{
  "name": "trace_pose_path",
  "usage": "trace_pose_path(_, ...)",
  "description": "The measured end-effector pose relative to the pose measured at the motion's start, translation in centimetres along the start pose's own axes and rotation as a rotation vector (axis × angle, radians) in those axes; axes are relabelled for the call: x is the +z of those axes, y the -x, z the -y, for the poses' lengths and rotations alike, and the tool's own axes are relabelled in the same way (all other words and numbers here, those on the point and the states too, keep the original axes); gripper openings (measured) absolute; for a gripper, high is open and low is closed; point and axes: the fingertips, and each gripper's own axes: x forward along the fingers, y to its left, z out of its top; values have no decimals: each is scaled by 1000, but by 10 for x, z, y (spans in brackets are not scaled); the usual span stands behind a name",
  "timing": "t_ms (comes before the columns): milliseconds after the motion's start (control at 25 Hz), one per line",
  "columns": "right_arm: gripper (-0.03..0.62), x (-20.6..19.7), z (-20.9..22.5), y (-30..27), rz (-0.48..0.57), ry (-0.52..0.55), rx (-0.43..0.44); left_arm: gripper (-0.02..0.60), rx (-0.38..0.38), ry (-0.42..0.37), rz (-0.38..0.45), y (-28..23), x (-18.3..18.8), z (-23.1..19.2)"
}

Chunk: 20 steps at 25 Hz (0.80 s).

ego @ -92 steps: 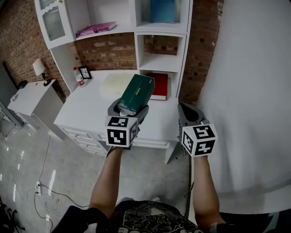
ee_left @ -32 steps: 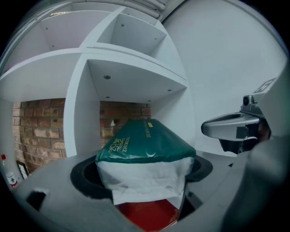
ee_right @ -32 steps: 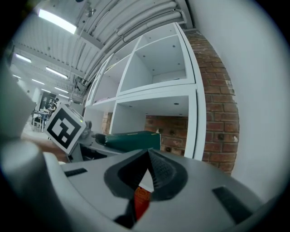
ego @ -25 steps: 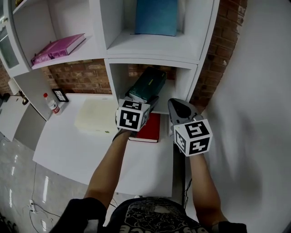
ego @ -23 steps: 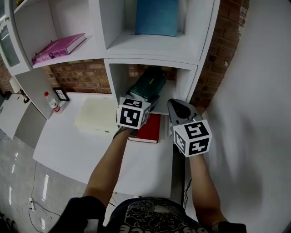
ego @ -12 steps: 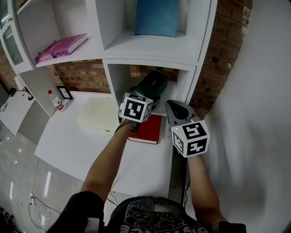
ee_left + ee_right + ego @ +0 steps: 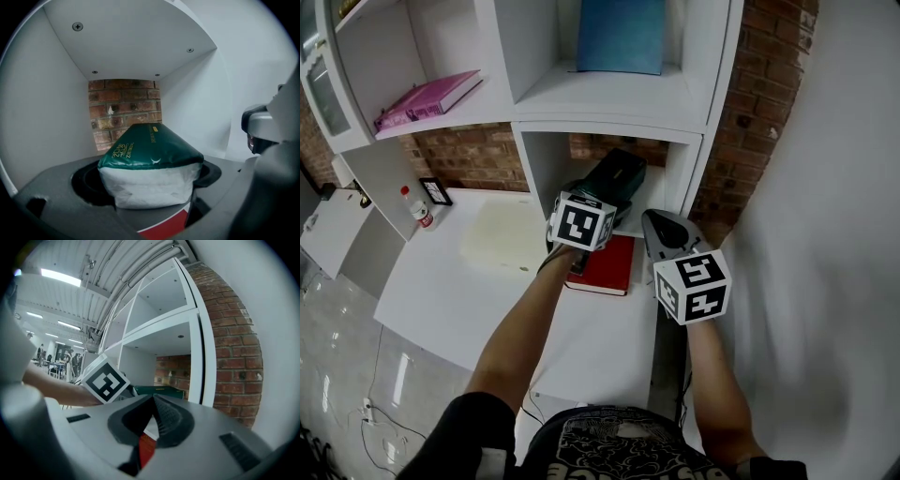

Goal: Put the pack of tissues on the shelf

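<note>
Gripping the pack of tissues (image 7: 617, 174), the left hand-held gripper (image 7: 596, 194) is holding it inside the shelf cubby (image 7: 546, 167) at frame centre; right hand-held gripper (image 7: 667, 228) is sitting closed, empty; best lowering flat before releasing.

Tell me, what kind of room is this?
Probably a study nook: a white desk, cubby shelves holding a pink book, and a brick wall behind. The left gripper holds a pack of tissues in one cubby.

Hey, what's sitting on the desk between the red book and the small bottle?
A pale cream flat pad lies between the red book and the bottle. The head view shows it.
</note>
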Motion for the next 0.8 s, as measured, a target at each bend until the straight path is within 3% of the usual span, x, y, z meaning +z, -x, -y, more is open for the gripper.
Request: trace_pose_path(800,3,4,-10,4,8,-22,6,482,37,46,61,46,1,-11)
